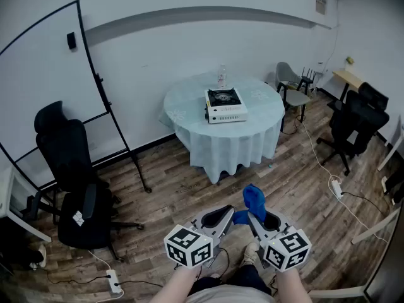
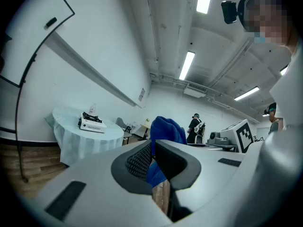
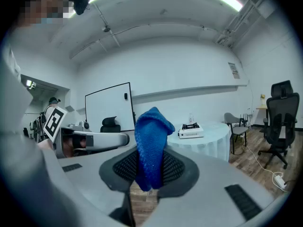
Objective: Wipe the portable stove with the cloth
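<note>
Left tongs (image 1: pixel 234 218) and right tongs (image 1: pixel 252 216) are both pinching the blue cloth (image 1: pixel 255 199); the portable stove (image 1: pixel 225 105) is sitting well ahead on the counter (image 1: pixel 189 109).

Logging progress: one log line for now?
left claw, right claw: shut on blue fabric cloth | white portable stove: untouched on round table

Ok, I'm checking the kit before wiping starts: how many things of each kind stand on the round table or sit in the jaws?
stove: 1, on the table
bottle: 1, on the table
cloth: 1, blue, clamped in both sets of jaws
Total: 3
</note>
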